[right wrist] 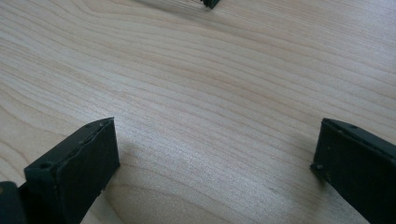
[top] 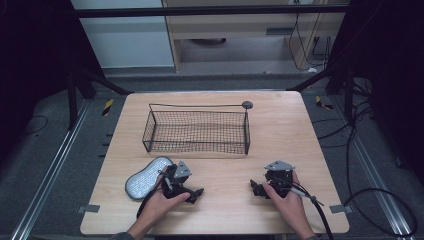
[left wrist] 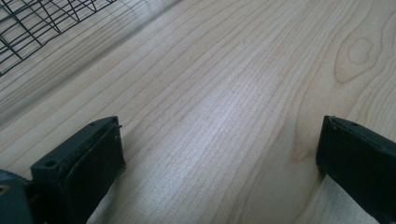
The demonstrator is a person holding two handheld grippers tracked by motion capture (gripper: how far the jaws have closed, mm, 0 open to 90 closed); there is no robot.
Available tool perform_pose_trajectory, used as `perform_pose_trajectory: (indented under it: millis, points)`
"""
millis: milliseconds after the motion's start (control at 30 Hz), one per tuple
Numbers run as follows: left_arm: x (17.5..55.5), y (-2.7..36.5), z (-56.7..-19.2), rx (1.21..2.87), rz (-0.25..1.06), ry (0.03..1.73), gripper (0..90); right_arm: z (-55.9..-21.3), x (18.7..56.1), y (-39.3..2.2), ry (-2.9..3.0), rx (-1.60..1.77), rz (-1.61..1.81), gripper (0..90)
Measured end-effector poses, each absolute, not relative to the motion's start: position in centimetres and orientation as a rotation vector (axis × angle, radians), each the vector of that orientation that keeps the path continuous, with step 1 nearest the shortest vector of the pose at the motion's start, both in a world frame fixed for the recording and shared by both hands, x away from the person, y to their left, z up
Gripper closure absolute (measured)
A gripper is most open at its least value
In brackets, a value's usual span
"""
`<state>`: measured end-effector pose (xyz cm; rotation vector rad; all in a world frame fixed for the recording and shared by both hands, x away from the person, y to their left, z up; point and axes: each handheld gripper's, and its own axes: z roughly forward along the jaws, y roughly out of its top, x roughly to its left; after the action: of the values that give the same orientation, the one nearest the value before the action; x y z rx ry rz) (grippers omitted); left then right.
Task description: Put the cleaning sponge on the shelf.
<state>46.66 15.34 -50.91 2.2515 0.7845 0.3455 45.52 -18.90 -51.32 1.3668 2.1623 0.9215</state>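
Wire basket (top: 196, 131) empty at the tabletop's (top: 280, 130) far middle; oval grey pad (top: 146, 177) near the front left, just beside left gripper (top: 197, 194). Right gripper (top: 255, 187) well apart. Both grippers spread wide, holding nothing, low over bare wood.

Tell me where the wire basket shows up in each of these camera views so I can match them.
High view: the wire basket sits at the centre of the table, beyond both grippers.
Left gripper view: its mesh fills the top left corner.
Right gripper view: I cannot find the basket here; the dark piece at the top edge is too small to tell.
Shared landmark: the pale wood grain of the table.
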Motion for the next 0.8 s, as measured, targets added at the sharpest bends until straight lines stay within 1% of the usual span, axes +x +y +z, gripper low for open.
perform_pose_trajectory:
  millis: [100, 433, 633, 667, 800]
  points:
    - [46.6, 15.6, -50.6, 2.239, 0.353, 0.781, 3.3, -51.3, 45.5, -18.9, 2.163, 1.366, 0.923, 0.3]
    - [46.9, 17.8, -48.5, 2.183, 0.413, 0.824, 4.8, -51.3, 45.5, -18.9, 2.163, 1.364, 0.923, 0.3]
    - [46.9, 20.7, -47.4, 2.187, 0.459, 0.885, 5.8, -51.3, 45.6, -18.9, 2.164, 1.364, 0.924, 0.3]
    - [46.9, 21.6, -47.1, 2.192, 0.478, 0.9, 5.6, -51.3, 45.6, -18.9, 2.164, 1.363, 0.924, 0.3]
    - [46.8, 23.4, -46.8, 2.232, 0.462, 0.922, 4.9, -51.3, 45.5, -18.9, 2.166, 1.374, 0.929, 0.3]
